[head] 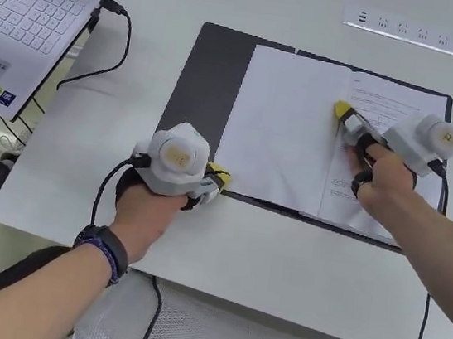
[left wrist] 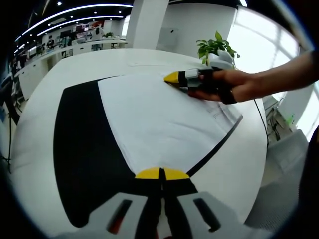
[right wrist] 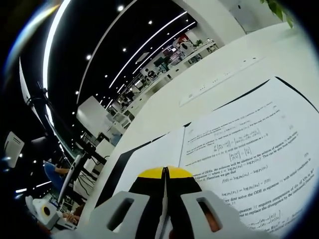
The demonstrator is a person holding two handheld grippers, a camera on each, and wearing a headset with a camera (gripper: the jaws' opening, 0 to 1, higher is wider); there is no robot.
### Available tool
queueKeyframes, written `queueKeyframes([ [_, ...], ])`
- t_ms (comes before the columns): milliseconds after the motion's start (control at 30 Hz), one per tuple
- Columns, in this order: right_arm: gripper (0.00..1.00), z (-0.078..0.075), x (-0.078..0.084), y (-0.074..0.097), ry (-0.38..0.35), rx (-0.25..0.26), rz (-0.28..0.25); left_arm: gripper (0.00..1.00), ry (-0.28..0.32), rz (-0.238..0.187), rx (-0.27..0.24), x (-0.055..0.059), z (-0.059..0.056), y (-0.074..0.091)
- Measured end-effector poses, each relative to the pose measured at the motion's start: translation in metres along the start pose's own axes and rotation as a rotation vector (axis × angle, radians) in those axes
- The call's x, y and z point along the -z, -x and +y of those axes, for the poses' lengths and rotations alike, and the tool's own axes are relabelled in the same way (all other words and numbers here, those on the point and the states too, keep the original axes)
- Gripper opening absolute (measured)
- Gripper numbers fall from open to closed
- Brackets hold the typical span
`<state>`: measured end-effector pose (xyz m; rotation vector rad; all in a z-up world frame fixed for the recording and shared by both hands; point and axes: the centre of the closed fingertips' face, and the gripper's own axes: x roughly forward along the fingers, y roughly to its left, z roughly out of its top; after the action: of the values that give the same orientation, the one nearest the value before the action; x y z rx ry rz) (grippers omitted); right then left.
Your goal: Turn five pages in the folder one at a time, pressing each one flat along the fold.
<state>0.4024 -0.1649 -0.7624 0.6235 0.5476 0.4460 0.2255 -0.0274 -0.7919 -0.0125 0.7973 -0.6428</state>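
The folder (head: 214, 76) lies open on the table (head: 281, 260). The right gripper (head: 343, 111), jaws together, touches the fold (head: 332, 158). The left gripper (head: 218, 172), jaws together, sits at the blank page's (head: 282, 127) near edge. The press would go best with the right tip drawn firmly down the fold while the left steadies the page.

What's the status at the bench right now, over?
Left tool shut, at near edge of folder. Right tool shut, tip on the fold. Blank page left, printed page right, lying flat. Nothing blocking.
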Motion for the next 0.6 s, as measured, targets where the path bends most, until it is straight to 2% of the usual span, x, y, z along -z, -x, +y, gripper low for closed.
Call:
queueKeyframes([
  [67, 0.0, -0.008, -0.004, -0.007, -0.005, 0.006, -0.009, 0.0, 0.002, 0.0, 0.001, 0.0, 0.0, 0.0],
  [533, 0.0, -0.011, -0.021, -0.026, -0.024, 0.042, -0.066, 0.0, 0.003, 0.0, -0.001, 0.001, 0.0, 0.0],
  [600, 0.0, -0.017, -0.027, -0.032, -0.025, 0.048, -0.071, 0.0, 0.003, 0.001, 0.0, 0.001, -0.001, 0.0],
])
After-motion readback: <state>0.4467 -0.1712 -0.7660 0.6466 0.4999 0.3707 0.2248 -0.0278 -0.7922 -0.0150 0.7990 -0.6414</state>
